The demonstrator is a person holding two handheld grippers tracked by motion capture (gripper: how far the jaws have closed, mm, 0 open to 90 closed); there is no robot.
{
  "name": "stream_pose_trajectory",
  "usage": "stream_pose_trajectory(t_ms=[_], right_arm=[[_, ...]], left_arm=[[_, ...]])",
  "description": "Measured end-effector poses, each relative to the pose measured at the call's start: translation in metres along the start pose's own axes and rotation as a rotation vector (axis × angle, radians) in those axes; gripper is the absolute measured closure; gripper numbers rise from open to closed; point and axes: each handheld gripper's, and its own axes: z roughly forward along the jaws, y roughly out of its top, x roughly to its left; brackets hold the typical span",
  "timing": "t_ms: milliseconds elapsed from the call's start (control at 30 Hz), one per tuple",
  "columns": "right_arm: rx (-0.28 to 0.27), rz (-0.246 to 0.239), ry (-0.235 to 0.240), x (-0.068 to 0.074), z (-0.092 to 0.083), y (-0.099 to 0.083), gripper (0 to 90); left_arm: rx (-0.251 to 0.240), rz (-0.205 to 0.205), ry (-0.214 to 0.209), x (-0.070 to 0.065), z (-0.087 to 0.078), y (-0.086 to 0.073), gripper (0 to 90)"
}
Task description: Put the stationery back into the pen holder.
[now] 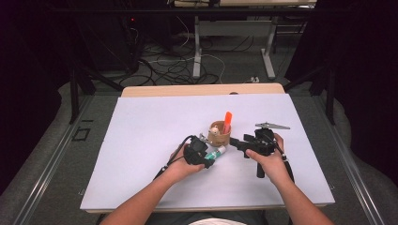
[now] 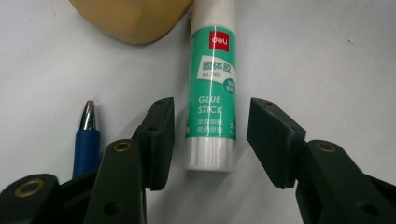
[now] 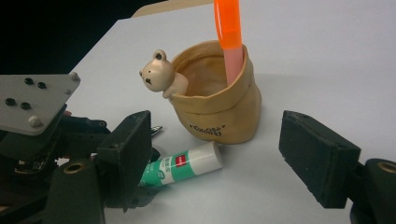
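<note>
A green and white glue stick [image 2: 211, 93] lies flat on the white sheet, just below a tan bag-shaped pen pot [image 3: 219, 112] with a small bear on its rim. My left gripper [image 2: 210, 122] is open and straddles the stick's lower end: one pad sits right beside it and the other stands clearly apart. An orange highlighter [image 3: 229, 28] stands in the pot. My right gripper [image 3: 215, 135] is open and empty, and it points at the pot from the right. In the high view, both grippers [image 1: 206, 159] [image 1: 234, 142] flank the pot [image 1: 219, 136] and the glue stick [image 1: 217, 152].
A blue pen [image 2: 87, 135] lies beside my left jaw, parallel to the stick. The white sheet [image 1: 155, 140] covers the table, with wide bare room to the left and the far side. Cables and desk legs [image 1: 197, 51] lie on the floor beyond.
</note>
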Motion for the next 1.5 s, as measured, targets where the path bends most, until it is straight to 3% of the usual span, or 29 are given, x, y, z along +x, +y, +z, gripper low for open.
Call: stream_pose_trajectory(t_ms=[600, 833, 1067, 1500], right_arm=[[-0.005, 0.01, -0.01, -0.004, 0.0, -0.001, 25.3], [-0.004, 0.021, -0.012, -0.005, -0.001, -0.001, 25.4], [-0.007, 0.029, -0.009, -0.006, -0.001, -0.002, 25.4], [-0.012, 0.119, 0.025, -0.012, -0.003, -0.003, 25.7]], left_arm=[[-0.007, 0.075, 0.029, -0.002, 0.003, 0.001, 64.9], [-0.009, 0.084, 0.031, -0.003, 0.003, 0.0, 65.3], [-0.018, 0.081, 0.029, -0.002, 0.002, 0.001, 65.5], [-0.073, 0.042, -0.014, -0.002, -0.006, -0.001, 65.6]])
